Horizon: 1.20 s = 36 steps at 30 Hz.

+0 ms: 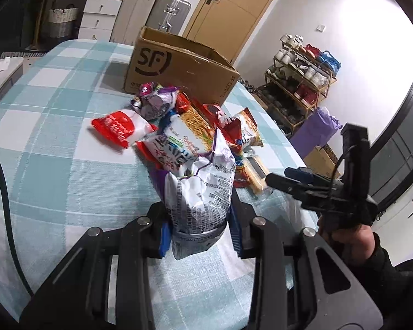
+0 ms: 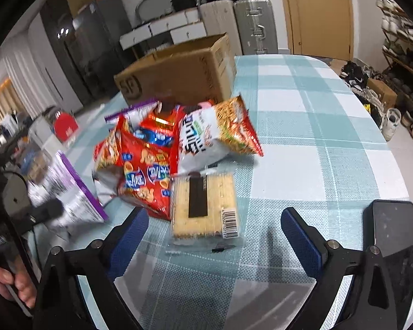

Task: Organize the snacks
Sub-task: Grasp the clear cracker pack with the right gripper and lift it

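Observation:
My left gripper (image 1: 199,233) is shut on the lower end of a crumpled white and purple snack bag (image 1: 203,192), which stands up between its blue pads. Behind it a pile of snack bags (image 1: 195,126) lies on the checked tablecloth, in front of an open cardboard box (image 1: 179,66). In the right wrist view my right gripper (image 2: 216,233) is open over a clear pack of crackers (image 2: 203,206); its pads stand apart from the pack on either side. A red bag (image 2: 146,176) and a white noodle-snack bag (image 2: 214,132) lie just beyond. The purple bag (image 2: 68,200) shows blurred at the left.
A red and white bag (image 1: 118,126) lies left of the pile. A black flat slab (image 2: 393,233) rests by the right finger. The table's edge (image 1: 289,143) curves close on the right, with a shoe rack (image 1: 300,82) beyond it. Suitcases (image 2: 254,24) stand behind the box.

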Available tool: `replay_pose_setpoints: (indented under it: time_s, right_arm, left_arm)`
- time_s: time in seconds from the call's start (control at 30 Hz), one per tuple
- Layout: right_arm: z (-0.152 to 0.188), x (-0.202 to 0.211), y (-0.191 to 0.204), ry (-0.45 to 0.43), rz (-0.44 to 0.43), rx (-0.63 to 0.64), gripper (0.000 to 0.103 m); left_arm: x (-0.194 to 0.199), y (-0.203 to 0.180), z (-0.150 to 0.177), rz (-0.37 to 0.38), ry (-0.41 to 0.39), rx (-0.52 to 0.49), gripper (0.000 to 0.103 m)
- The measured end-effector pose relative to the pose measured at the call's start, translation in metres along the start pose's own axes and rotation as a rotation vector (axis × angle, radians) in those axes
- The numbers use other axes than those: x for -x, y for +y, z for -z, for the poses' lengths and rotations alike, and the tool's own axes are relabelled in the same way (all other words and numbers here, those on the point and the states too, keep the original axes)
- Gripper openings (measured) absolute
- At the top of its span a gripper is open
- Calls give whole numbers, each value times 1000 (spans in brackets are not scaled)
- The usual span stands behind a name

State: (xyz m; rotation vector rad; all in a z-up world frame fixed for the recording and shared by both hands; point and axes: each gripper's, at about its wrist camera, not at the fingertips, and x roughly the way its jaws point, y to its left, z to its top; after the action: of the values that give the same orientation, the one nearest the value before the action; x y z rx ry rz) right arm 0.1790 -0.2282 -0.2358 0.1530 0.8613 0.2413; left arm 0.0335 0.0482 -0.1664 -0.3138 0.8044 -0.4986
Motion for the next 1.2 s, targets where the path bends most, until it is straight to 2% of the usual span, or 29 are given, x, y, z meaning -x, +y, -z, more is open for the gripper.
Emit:
replay_pose_setpoints:
  time_s: [0.13,0.2,0.27,0.37,0.43,0.63,0.87,0.97,1.07,1.2]
  right_arm:
    - [1,-11,10,35,24,56,84]
    - [2,-19,15,54,64,104,82]
    - [3,-25,19,73,94,145,74]
    - [4,-28,20,83,91,166,68]
    - [4,-28,22,80,102,190,60]
    - [3,-23,12,68,59,144,59]
    - [7,11,-4,9,-13,50,59]
    - [7,29,-1,-26,-37,43,59]
    - [-1,45,5,-62,-71,40,59]
    - [-16,65,19,-111,-131,54,59]
  left_arm:
    - [12,6,3,-20,-20,9,30]
    - [18,9,5,-25,-27,11,30]
    - [23,11,7,-29,-33,13,30]
    - [30,13,8,-32,-39,19,30]
    - [33,15,8,-31,-40,26,30]
    - [39,9,8,-28,-50,24,30]
    - [44,0,3,-12,-54,12,30]
    - [43,-4,-5,-15,-44,6,30]
    - [42,-10,-15,-55,-36,-10,30]
    - [49,-21,-34,-42,-70,-44,31]
